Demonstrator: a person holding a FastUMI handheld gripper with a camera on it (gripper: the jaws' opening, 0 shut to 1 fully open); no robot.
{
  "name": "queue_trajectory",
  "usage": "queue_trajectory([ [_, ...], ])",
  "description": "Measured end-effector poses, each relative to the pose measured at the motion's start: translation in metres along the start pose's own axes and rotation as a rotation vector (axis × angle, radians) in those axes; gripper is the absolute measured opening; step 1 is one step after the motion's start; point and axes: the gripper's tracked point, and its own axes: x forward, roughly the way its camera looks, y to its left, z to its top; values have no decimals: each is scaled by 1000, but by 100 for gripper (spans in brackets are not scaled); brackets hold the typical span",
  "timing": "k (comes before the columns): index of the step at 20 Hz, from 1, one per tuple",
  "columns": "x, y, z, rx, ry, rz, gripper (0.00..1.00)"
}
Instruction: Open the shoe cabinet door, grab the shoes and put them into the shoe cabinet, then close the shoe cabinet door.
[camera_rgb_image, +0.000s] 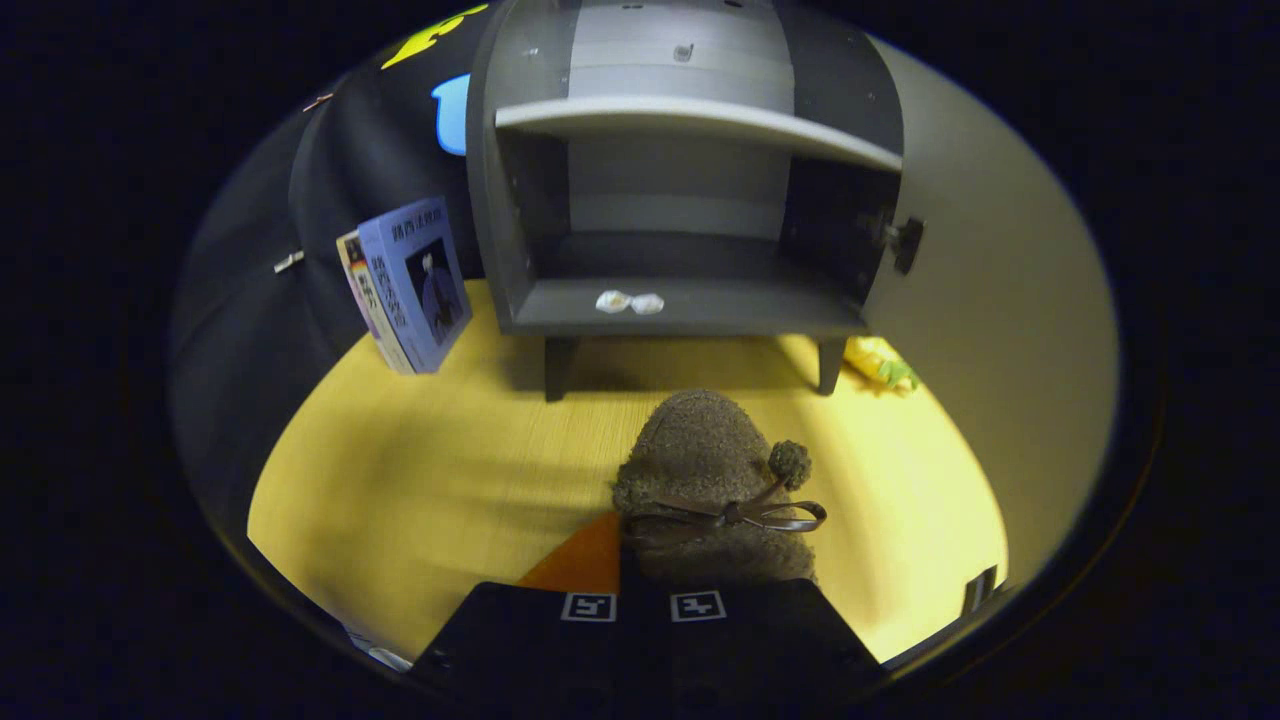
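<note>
Between claw (645, 600) fingers: fuzzy brown slipper with bow (712, 490), pinched tight. Carry straight to open grey cabinet's bottom shelf (680, 305); clear front lip.

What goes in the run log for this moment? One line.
door: open | gripper: shut on shoe | shoe cabinet: ahead, lower shelf free | step: carry shoe in

Fuzzy brown shoe (705, 470), grey shoe cabinet (680, 200), yellow wood-grain floor (420, 470), blue book (420, 280).
</note>
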Motion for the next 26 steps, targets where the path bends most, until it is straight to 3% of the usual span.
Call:
queue_trajectory([
  [5,-44,-10,101,-7,-121,-22,5],
  [11,-60,-20,203,34,-195,-15,5],
  [19,-11,-39,319,69,-233,31,5],
  [26,67,-35,376,0,-216,30,5],
])
